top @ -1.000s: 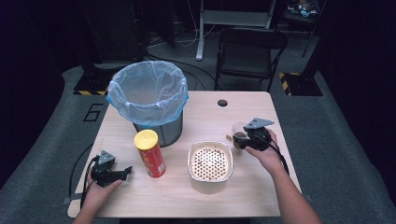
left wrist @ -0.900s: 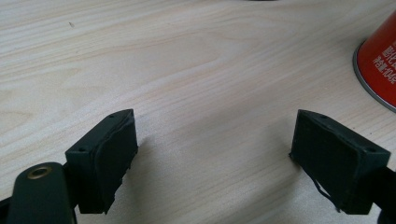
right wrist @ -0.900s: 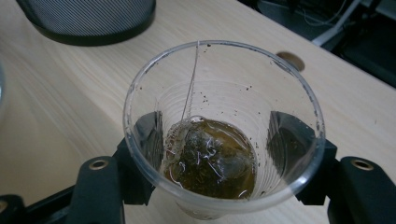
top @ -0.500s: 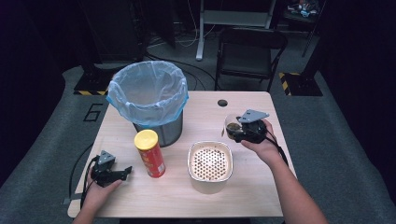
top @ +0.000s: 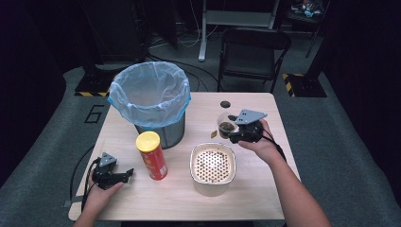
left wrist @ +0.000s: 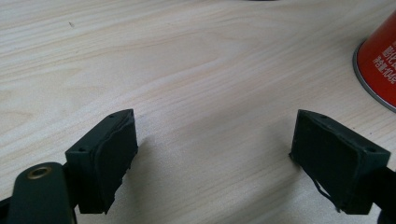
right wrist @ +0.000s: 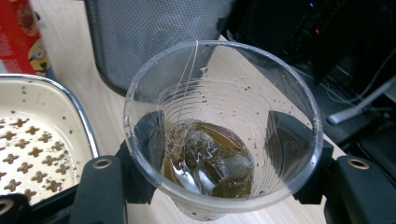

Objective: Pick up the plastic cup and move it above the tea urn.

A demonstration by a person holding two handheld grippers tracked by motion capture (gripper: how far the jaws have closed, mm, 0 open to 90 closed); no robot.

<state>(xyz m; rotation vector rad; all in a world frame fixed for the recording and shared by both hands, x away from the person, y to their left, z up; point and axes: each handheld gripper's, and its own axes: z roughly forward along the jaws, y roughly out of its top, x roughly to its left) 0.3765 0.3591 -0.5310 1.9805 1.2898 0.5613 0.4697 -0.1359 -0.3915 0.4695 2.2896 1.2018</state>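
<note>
**Carrying a thin cup of tea past the strainer**

Holding a clear plastic cup [top: 226, 126] right of centre in the high view, my right gripper [top: 235, 133] hangs above the strainer bowl [top: 213, 164], with the bagged bin [top: 150, 101] and red can [top: 152, 155] to the left; my left gripper [top: 124, 173] rests low left.

In the left gripper view, its jaws stand wide over bare table [left wrist: 196, 70], the can at the right edge.

In the right gripper view, the jaws clamp the cup [right wrist: 219, 126] at mid-wall, centre frame, a wet teabag [right wrist: 205, 161] and its string inside. I judge the cup light, flimsy and slick: squeeze gently, keep it upright. The bin's mesh wall [right wrist: 154, 32] stands close behind.
</note>
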